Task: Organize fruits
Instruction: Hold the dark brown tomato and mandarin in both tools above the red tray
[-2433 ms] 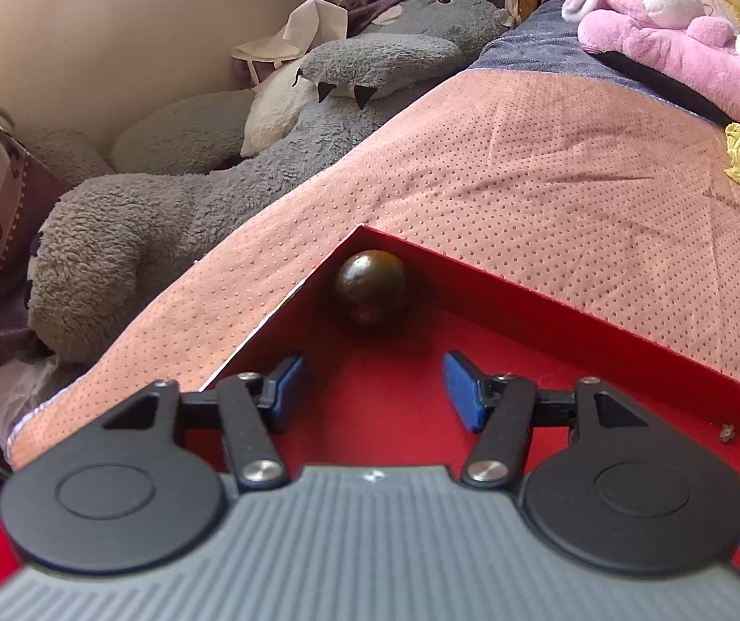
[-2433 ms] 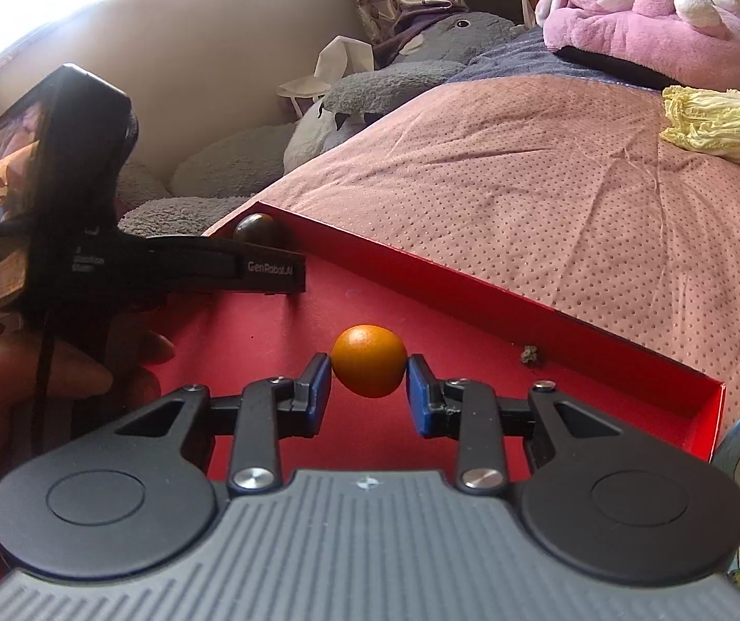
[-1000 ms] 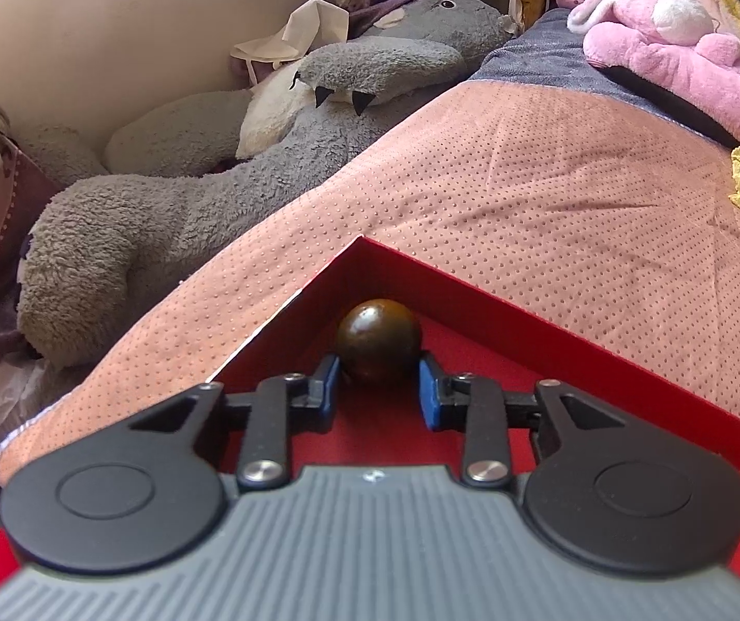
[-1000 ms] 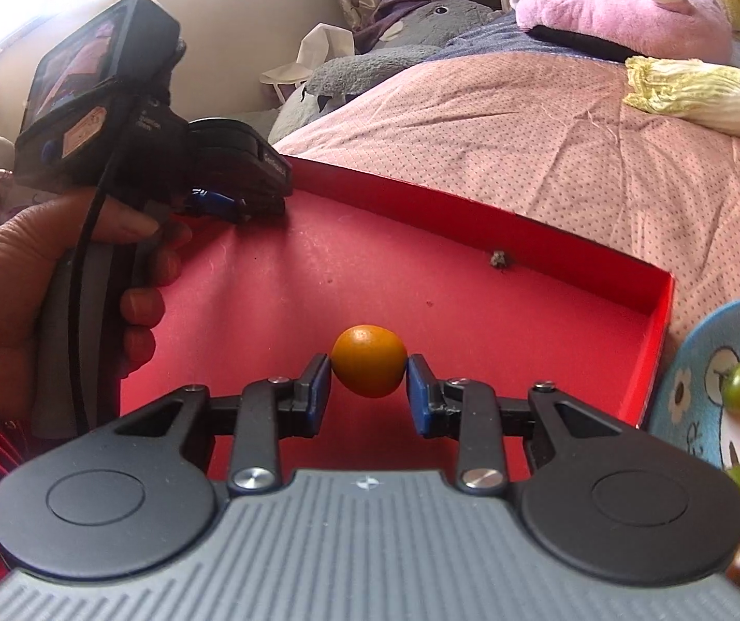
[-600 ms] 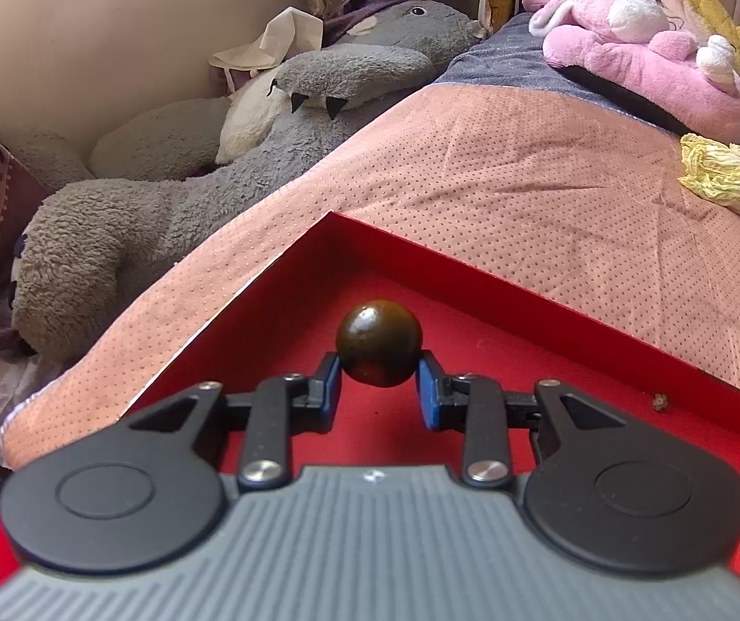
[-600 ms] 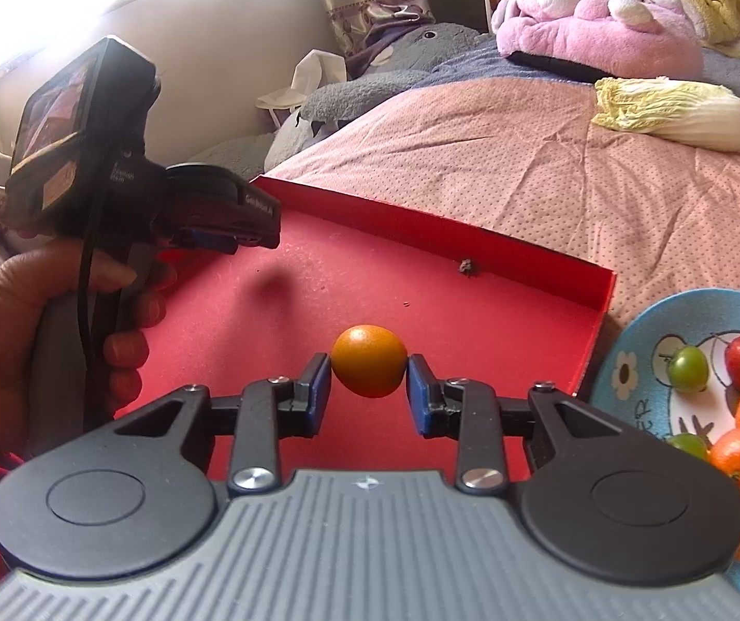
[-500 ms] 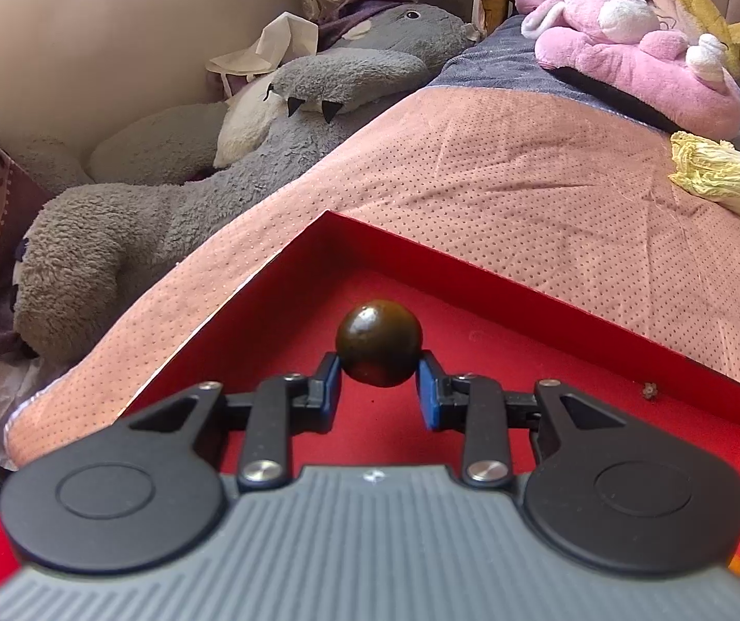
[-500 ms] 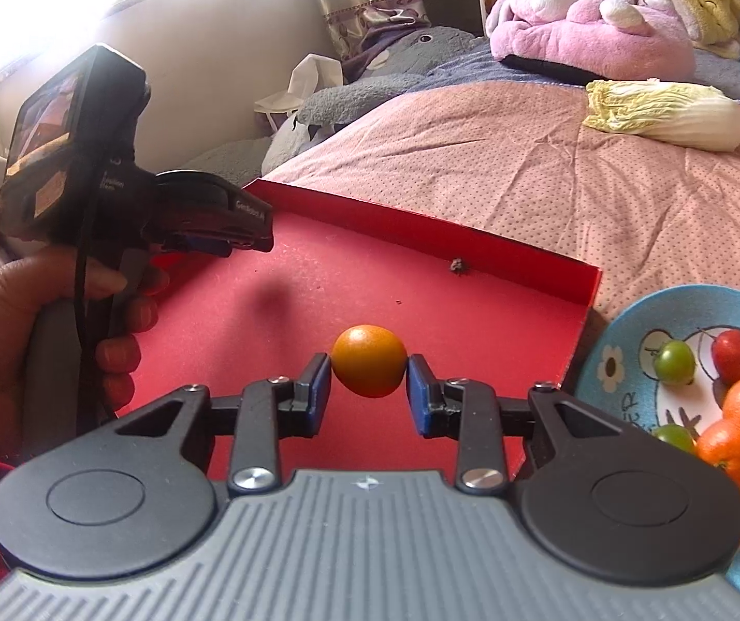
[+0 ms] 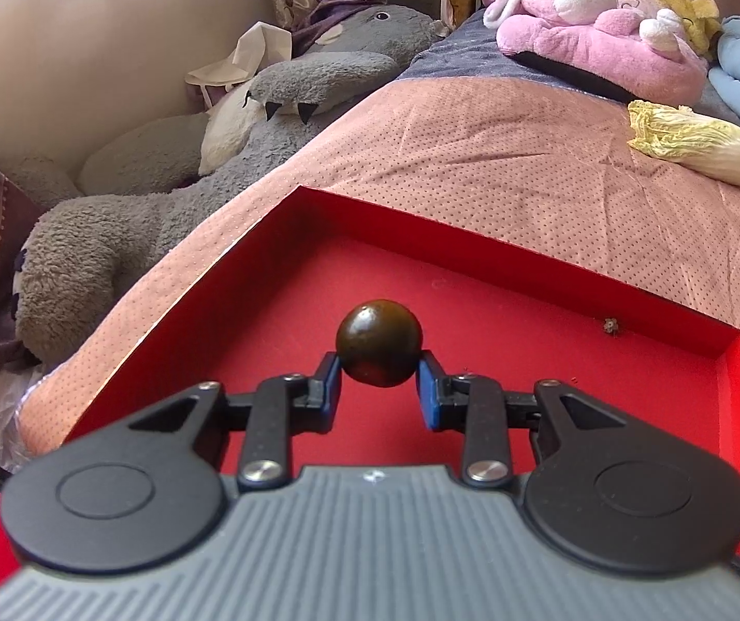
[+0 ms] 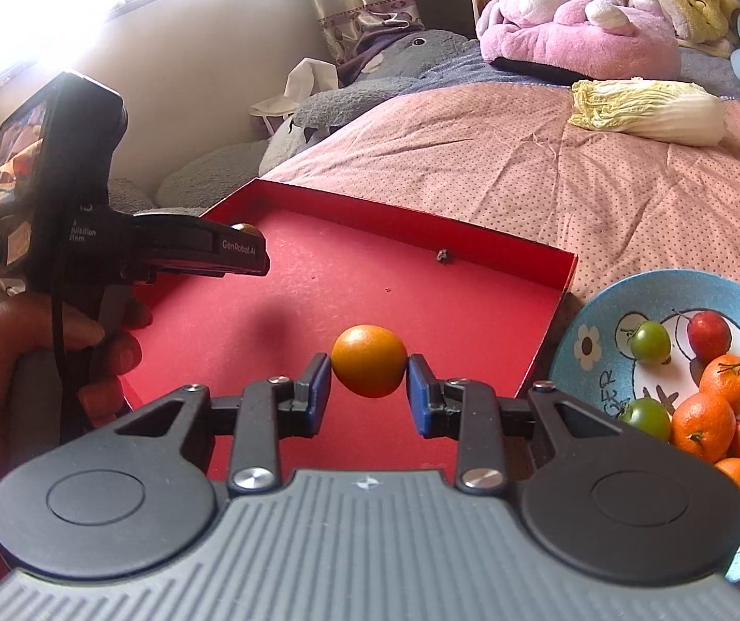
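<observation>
My left gripper (image 9: 379, 393) is shut on a dark brown-green round fruit (image 9: 379, 349) and holds it above the red tray (image 9: 525, 269). My right gripper (image 10: 368, 394) is shut on a small orange fruit (image 10: 368, 366) above the same tray (image 10: 473, 235), near its right side. The left gripper (image 10: 253, 253) shows in the right wrist view over the tray's left part, with the dark fruit (image 10: 245, 228) just visible at its tip. A blue plate (image 10: 603, 321) right of the tray holds several orange, red and green fruits.
The tray lies on a pink dotted bedspread (image 9: 525, 165). A small dark speck (image 9: 611, 326) lies near the tray's far wall. A napa cabbage (image 10: 644, 111) lies beyond. Grey plush toys (image 9: 162, 196) lie off the bed's left edge, and a pink plush (image 10: 577, 31) at the back.
My left gripper closed on the dark fruit in the tray's far corner, lifted it and drew back to the right. My right gripper carried the orange fruit rightward, bringing the plate into view.
</observation>
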{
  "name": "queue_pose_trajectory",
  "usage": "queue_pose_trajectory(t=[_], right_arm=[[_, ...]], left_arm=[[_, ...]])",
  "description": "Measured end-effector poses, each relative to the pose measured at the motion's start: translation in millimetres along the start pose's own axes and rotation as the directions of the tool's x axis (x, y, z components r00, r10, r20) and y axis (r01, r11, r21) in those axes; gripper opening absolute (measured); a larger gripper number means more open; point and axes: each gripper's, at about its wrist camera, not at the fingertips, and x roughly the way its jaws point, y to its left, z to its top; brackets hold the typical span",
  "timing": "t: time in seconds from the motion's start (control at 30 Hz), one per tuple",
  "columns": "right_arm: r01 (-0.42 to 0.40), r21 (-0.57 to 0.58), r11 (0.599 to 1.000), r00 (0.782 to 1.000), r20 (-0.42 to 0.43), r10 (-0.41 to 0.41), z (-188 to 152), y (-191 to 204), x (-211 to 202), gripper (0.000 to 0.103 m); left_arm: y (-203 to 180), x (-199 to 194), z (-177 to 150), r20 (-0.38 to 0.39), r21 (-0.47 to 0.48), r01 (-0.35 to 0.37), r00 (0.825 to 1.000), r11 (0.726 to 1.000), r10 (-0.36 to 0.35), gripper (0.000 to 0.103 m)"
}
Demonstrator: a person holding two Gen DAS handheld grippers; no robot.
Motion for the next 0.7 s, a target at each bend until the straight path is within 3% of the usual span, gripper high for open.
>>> queue_pose_trajectory(t=[0.7], right_arm=[[-0.001,0.016,1.0,1.0,-0.014,0.001,-5.6,-3.6,3.2,0.037]], left_arm=[[-9.5,-1.5,-3.8,0.004,0.032,0.03,1.0,0.999,-0.03,0.034]])
